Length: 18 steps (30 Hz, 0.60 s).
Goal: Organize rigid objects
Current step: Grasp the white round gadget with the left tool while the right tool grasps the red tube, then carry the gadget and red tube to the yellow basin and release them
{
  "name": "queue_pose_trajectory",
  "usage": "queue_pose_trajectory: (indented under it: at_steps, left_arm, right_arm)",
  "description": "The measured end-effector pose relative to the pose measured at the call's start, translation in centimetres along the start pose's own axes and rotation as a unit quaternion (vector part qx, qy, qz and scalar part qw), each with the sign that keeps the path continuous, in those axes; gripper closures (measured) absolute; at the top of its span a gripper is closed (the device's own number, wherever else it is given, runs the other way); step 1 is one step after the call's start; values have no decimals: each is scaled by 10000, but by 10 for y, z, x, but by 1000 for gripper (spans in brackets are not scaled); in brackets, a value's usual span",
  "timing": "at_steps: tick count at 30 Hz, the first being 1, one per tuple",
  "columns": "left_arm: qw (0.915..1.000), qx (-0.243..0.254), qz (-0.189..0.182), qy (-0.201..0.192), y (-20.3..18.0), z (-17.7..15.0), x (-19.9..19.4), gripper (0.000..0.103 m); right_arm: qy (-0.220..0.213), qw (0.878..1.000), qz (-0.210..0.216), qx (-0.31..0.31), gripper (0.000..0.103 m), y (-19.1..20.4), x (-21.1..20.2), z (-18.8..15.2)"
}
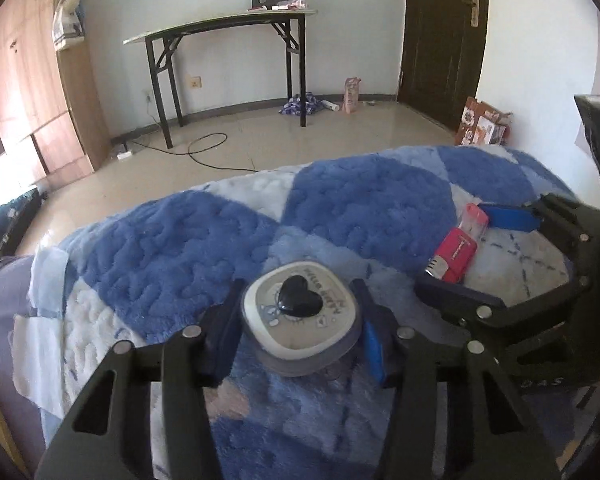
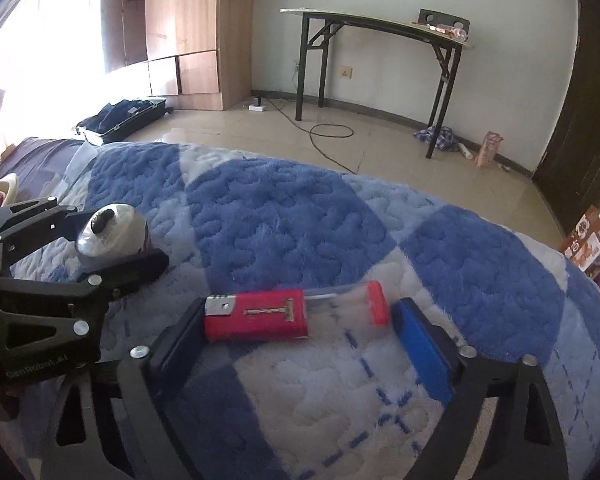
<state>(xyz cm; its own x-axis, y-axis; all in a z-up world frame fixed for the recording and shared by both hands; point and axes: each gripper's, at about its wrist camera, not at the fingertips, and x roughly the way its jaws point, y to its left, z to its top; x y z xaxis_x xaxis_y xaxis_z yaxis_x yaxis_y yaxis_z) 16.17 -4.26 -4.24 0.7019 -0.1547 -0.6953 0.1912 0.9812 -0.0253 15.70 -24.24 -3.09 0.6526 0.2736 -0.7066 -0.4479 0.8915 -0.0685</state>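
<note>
A rounded grey box with a black heart on its lid rests on the blue-and-white blanket. My left gripper is shut on it, one pad pressed against each side. The right wrist view shows the same box in the left gripper at the far left. A red case with a silver end and a clear part with a red cap lies crosswise on the blanket. My right gripper straddles it lengthwise, open. Its left finger is at the silver end. A thin gap shows between the cap and the blue pad.
The blanket covers a bed whose far edge drops to a tiled floor. Beyond stand a folding table, a wooden wardrobe, an open suitcase and a dark door. A printed carton sits at the bed's right.
</note>
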Motion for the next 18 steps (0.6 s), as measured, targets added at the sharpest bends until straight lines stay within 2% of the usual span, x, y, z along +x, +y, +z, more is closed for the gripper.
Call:
queue_pose_trajectory:
  at_steps: [3, 6, 11, 14, 15, 17, 18]
  left_arm:
    - [9999, -114, -118, 43, 6, 0, 1, 50]
    - [9999, -27, -22, 109, 2, 2, 8, 51]
    - [9998, -97, -131, -88, 4, 1, -6, 51]
    - [9996, 124, -66, -263, 1, -7, -34, 51]
    - [9992, 227, 1, -340, 3, -14, -54, 51]
    - [9987, 83, 63, -497, 13, -20, -86, 51]
    - [9977, -43, 110, -672, 23, -26, -117, 51]
  right_arm:
    - [-25, 10000, -15, -56, 20, 3, 0, 0]
    - [-15, 10000, 18, -53, 20, 2, 2, 0]
    - [-50, 10000, 27, -28, 21, 0, 0, -1]
    - [-82, 9999, 77, -4, 21, -1, -1, -1]
    - [-116, 9998, 151, 18, 21, -2, -3, -1]
    - [-218, 9989, 396, 116, 21, -5, -9, -1]
    - [-285, 9981, 527, 165, 21, -6, -13, -2]
